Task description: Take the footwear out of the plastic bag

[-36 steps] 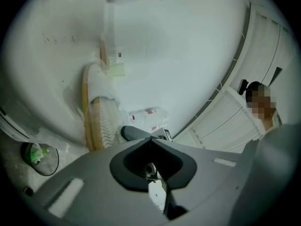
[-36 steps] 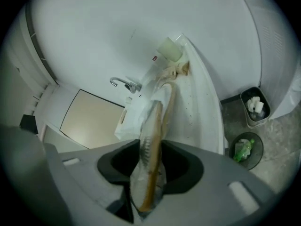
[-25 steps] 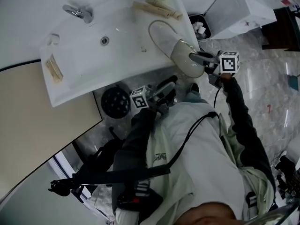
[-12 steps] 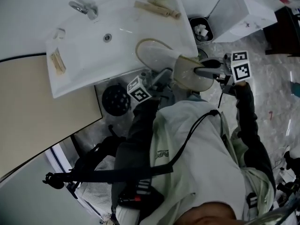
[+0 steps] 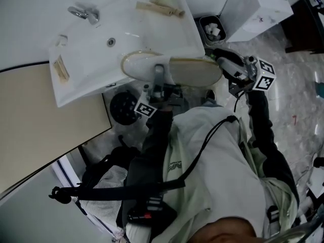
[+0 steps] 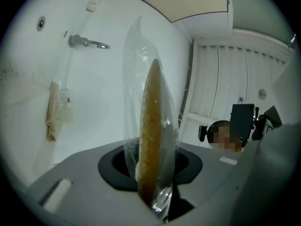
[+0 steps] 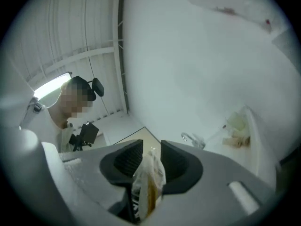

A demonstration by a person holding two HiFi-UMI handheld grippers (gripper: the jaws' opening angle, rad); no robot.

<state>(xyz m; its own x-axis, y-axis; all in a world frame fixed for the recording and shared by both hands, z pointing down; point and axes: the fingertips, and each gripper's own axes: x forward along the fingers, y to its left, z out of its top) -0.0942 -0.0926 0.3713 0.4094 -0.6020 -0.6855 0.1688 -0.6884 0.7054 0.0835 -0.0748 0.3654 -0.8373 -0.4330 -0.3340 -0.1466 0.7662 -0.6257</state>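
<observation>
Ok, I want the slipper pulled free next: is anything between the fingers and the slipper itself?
Yes, the plastic bag. It encloses the slipper. The left gripper, its fingers just closed further, and the right gripper, its fingers just eased open slightly, both grip only through the film.

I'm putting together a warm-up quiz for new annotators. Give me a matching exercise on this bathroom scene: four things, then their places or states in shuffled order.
1 slipper
2 faucet
3 drain
4 open bin

A on the floor beside the sink
B on the sink's rim
C inside a clear bag
D in the sink's bottom

Pairs: 1-C, 2-B, 3-D, 4-A
</observation>
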